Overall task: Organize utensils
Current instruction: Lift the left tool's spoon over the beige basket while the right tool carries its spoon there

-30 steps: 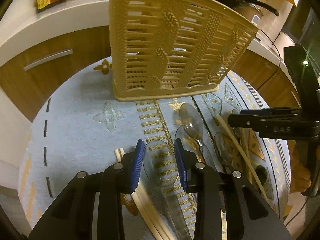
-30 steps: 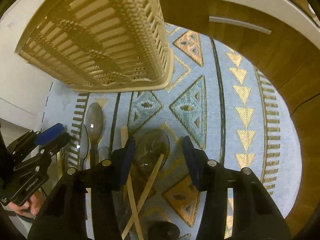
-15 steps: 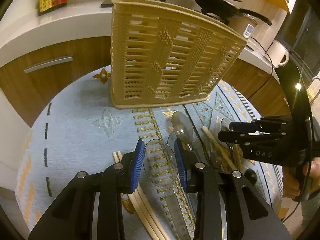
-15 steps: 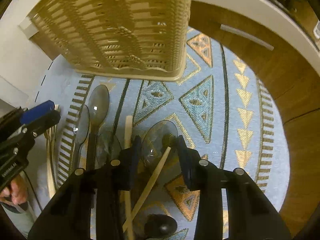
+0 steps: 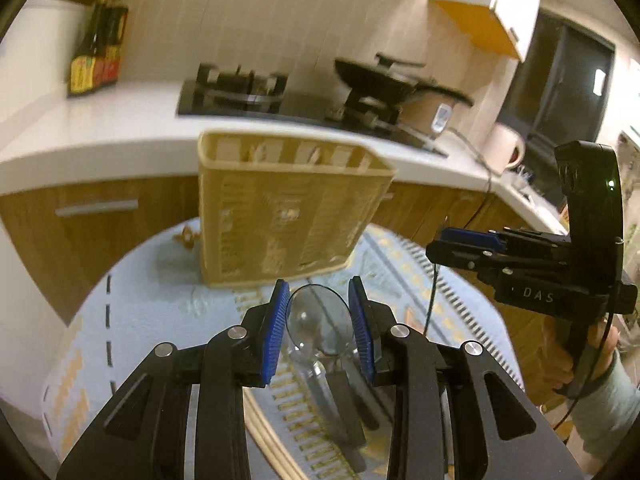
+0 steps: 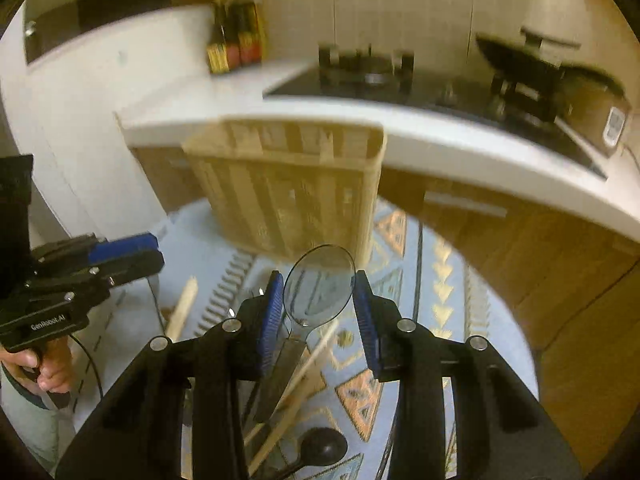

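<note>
The round tabletop (image 5: 132, 320) wears a pale blue patterned cloth, and the slatted beige basket (image 5: 280, 216) stands upright at twelve o'clock on it, open end up. Loose chopsticks (image 6: 296, 396) and a dark spoon (image 6: 320, 448) lie on the cloth at six o'clock in the right wrist view.

The left tongs (image 5: 320, 320) are narrowed onto a clear spoon (image 5: 316, 320), pads against the rim of its bowl on either side. Its long axis runs along the tongs, bowl toward the basket at twelve, handle trailing to six.

The right tongs (image 6: 318, 300) grip a second clear spoon (image 6: 320, 280) the same way, bowl at twelve, handle slanting toward seven.
</note>
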The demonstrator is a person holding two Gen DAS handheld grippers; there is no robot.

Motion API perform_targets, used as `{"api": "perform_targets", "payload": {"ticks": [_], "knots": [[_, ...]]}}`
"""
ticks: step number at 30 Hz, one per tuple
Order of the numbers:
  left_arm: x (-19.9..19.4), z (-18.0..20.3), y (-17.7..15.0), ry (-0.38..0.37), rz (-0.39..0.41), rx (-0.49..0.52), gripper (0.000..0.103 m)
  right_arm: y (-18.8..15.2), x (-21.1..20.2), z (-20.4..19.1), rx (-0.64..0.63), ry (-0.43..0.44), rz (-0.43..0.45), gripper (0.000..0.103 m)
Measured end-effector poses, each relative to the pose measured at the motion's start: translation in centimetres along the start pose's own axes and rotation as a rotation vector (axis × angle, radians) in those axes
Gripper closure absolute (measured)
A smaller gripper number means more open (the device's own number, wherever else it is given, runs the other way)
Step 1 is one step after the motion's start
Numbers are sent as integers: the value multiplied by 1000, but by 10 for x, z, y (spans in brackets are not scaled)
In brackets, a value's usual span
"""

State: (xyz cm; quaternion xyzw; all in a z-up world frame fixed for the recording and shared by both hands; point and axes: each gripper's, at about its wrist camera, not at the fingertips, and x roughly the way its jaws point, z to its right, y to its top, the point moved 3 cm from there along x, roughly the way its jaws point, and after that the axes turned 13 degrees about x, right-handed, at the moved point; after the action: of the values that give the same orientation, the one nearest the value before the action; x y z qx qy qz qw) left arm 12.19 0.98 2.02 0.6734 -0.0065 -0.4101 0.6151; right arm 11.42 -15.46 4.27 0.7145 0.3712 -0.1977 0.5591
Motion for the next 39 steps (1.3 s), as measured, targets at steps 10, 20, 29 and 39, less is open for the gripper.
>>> {"api": "perform_targets", "payload": {"ticks": [10, 20, 29, 39], "knots": [[-39, 9, 53, 43, 159, 29, 74, 42, -44, -4, 4, 35, 233, 71], [-73, -10, 131, 174, 307, 58, 74, 109, -65, -7, 57, 30, 444, 71], [-66, -40, 156, 285, 401, 28, 74, 125, -53, -1, 31, -72, 699, 71], [-20, -59, 142, 409, 359, 68, 74, 128, 8, 6, -22, -160, 615, 70]]}}
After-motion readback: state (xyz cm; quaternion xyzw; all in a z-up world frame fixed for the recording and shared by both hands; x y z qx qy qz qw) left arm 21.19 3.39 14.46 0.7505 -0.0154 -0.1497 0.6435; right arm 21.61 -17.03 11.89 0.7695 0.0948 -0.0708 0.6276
